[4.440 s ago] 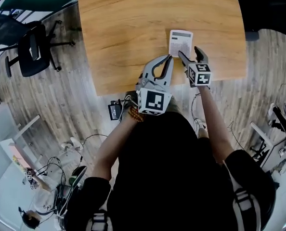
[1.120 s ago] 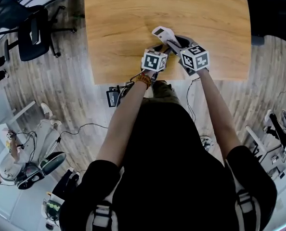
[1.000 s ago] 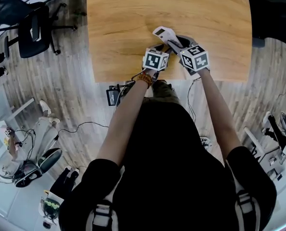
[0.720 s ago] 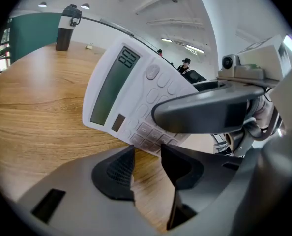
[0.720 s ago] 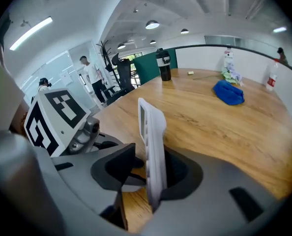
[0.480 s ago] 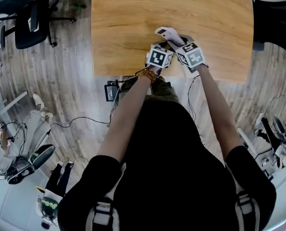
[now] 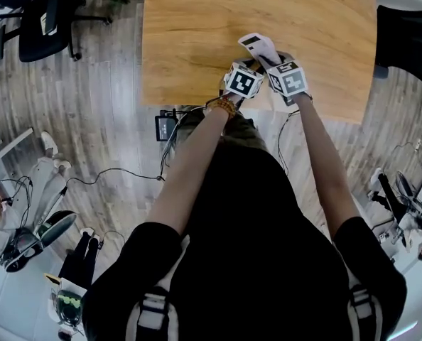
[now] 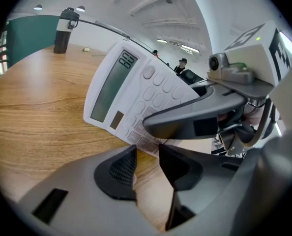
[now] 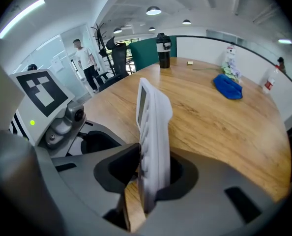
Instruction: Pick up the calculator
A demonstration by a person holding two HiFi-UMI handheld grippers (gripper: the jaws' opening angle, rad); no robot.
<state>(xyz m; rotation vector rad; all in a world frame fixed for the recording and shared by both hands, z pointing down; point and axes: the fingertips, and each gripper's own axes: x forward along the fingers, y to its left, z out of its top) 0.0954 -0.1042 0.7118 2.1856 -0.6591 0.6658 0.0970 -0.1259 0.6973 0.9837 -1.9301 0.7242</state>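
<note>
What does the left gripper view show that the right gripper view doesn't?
Only the left gripper view: the calculator's face, display and keys laid out, and the left gripper's empty jaws, which have just closed a little. Only the right gripper view: the right gripper, jaws just closed further onto the calculator's edge; a blue cloth; a standing person. Both: calculator, wooden table, dark bottle.

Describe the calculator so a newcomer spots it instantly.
Start at the wooden table, at its near edge. There the right tongs, which have just been closing, pinch a flat white calculator tilted up on edge. It is the only white keyed slab; the blue cloth and black bottle sit far across.
</note>
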